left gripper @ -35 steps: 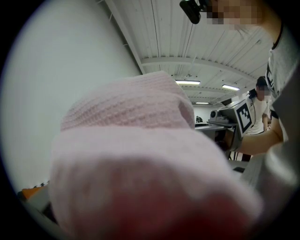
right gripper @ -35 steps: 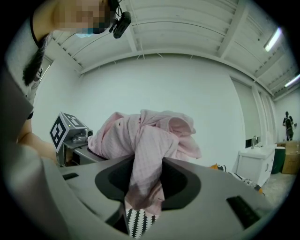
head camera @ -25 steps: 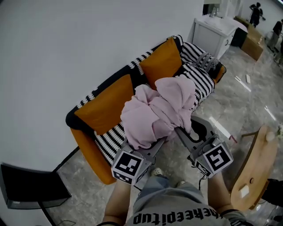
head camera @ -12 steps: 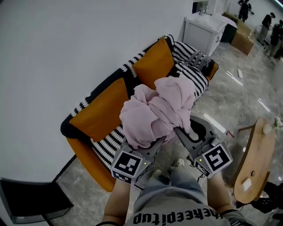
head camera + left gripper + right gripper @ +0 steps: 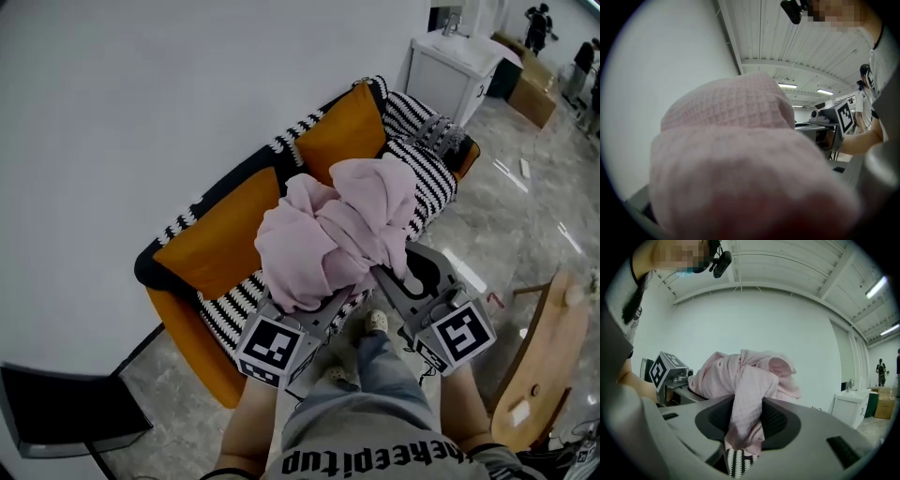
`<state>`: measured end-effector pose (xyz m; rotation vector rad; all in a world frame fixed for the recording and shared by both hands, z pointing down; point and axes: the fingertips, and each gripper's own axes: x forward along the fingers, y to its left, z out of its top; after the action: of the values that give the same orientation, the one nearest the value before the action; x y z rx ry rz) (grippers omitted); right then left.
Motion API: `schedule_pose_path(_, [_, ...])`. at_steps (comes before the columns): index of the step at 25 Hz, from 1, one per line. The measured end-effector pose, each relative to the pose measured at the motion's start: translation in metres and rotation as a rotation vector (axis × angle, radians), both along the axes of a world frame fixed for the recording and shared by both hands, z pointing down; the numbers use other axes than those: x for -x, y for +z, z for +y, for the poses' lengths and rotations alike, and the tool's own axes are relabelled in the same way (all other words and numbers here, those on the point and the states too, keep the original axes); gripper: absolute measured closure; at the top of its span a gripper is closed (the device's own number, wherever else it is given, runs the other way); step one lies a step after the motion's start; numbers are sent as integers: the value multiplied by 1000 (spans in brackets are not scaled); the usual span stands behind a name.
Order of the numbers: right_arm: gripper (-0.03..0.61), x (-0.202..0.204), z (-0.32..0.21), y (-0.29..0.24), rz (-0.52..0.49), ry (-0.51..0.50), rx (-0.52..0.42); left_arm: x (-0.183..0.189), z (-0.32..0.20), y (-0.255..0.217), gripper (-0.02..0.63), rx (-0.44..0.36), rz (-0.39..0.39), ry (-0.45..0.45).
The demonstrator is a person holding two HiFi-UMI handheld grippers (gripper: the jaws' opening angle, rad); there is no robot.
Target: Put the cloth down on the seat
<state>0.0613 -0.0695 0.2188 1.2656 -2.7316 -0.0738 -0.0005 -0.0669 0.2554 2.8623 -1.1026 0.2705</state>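
A bunched pink waffle-weave cloth (image 5: pixel 330 230) is pinched by the right tool (image 5: pixel 386 277) and smothers the left tool (image 5: pixel 323 314), whose grip I cannot tell.

Soft waffle-textured pink cloth (image 5: pixel 328 234); matt grey plastic fingers (image 5: pixel 820 420); woven striped seat (image 5: pixel 429 186) fabric, matt orange cushions (image 5: pixel 230 230); glossy stone floor (image 5: pixel 525 225).

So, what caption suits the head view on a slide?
Left gripper and right gripper hold a bundled pink cloth over a striped sofa with orange cushions.
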Motion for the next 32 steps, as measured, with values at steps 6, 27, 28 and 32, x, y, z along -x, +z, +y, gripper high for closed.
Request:
schedule_pose_path(6, [410, 3, -42, 7, -8, -75, 7, 3, -37, 7, 319, 8, -6, -75])
schedule_pose_path(27, [410, 9, -178, 32, 0, -345, 100, 3, -153, 32, 319, 102, 1, -340])
schedule_pose_path(28, [410, 10, -182, 34, 0, -358, 105, 4, -156, 34, 319, 104, 0, -352])
schedule_pose_path(32, [410, 18, -197, 45, 4, -417, 127, 9, -167, 43, 319, 122, 4, -412])
